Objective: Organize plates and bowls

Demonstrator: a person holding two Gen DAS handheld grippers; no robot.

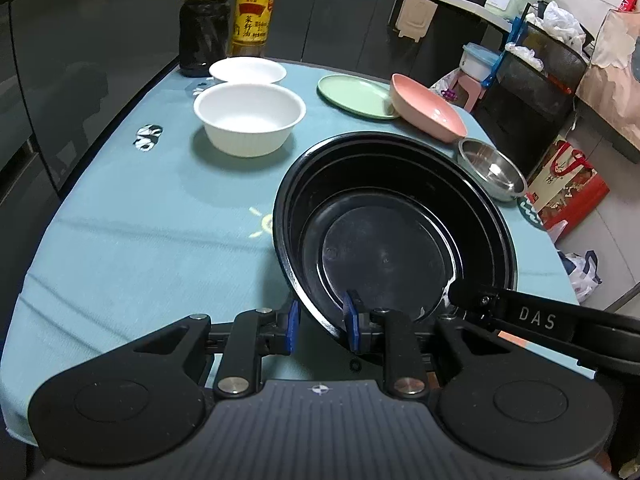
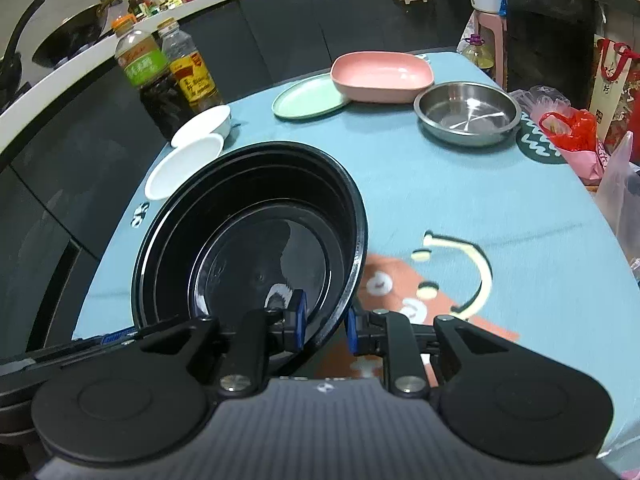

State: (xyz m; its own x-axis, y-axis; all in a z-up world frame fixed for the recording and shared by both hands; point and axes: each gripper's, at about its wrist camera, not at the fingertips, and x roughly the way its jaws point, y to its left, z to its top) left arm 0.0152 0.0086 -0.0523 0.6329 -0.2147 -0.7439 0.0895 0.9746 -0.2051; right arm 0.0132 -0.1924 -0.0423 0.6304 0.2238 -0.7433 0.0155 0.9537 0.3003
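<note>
A large black bowl [image 1: 394,236] is held tilted above the blue tablecloth. My left gripper [image 1: 322,320] is shut on its near rim, one pad inside and one outside. My right gripper [image 2: 326,318] is shut on the same black bowl [image 2: 256,236] at its right rim; its arm shows in the left wrist view [image 1: 540,320]. On the table sit two white bowls [image 1: 250,118] [image 1: 248,70], a green plate [image 1: 356,96], a pink dish [image 1: 428,106] leaning on the plate, and a steel bowl [image 1: 492,168].
Two sauce bottles [image 1: 206,16] [image 1: 254,10] stand at the table's far left edge. A round green coaster [image 2: 538,142] lies by the steel bowl [image 2: 468,112]. Bags [image 2: 572,136] and a stool [image 2: 486,32] crowd the floor to the right. Dark cabinets run behind the table.
</note>
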